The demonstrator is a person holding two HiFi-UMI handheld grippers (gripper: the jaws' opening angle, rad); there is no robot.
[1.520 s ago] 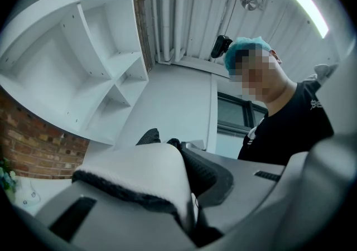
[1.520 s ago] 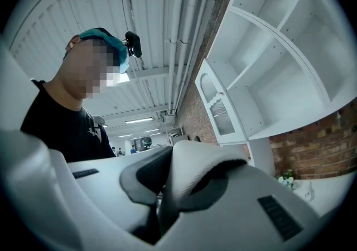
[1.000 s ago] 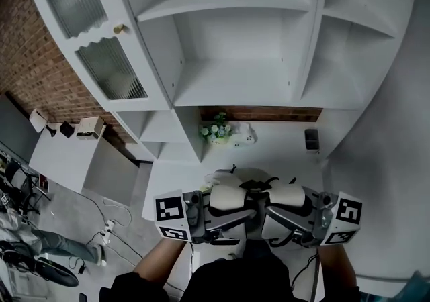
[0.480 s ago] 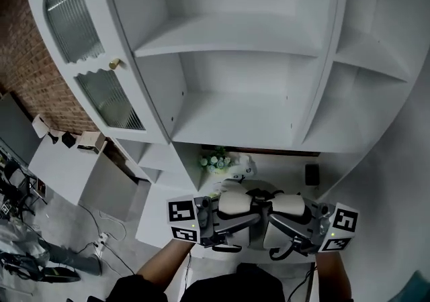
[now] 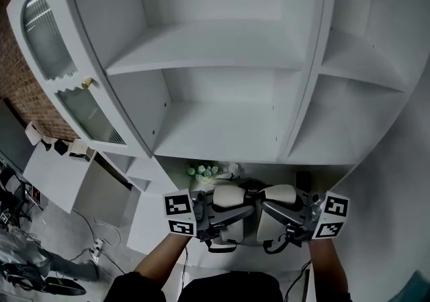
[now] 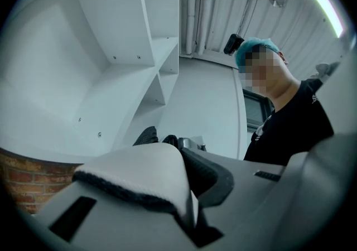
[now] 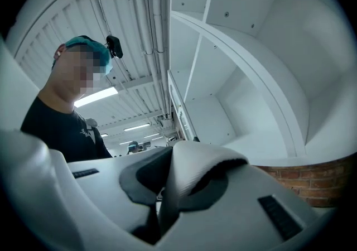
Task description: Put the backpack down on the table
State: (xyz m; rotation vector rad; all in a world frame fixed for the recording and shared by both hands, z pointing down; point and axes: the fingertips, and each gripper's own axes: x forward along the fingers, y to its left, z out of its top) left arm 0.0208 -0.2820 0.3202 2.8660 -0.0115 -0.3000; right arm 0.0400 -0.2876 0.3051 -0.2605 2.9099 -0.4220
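Observation:
A white backpack (image 5: 245,213) with black trim hangs between my two grippers, low in the head view, over the white table (image 5: 265,174). My left gripper (image 5: 225,219) is shut on a white padded strap (image 6: 134,172) with a dark mesh edge. The right gripper (image 5: 269,220) is shut on the other white strap (image 7: 192,172). In each gripper view the strap folds over and is pinched between the jaws: left gripper (image 6: 187,213), right gripper (image 7: 159,211). The backpack's body is mostly hidden behind the grippers.
A tall white shelving unit (image 5: 222,59) with open compartments rises right behind the table. A glass-door cabinet (image 5: 57,66) stands at the left by a brick wall. White flowers (image 5: 205,172) and a small dark object (image 5: 303,178) sit at the table's back. The person holding the grippers, in a dark top (image 6: 290,127), fills the gripper views' sides.
Both grippers have carried the backpack further in over the table, toward the shelving. The shelves now loom larger and less of the table shows. Both grips are unchanged.

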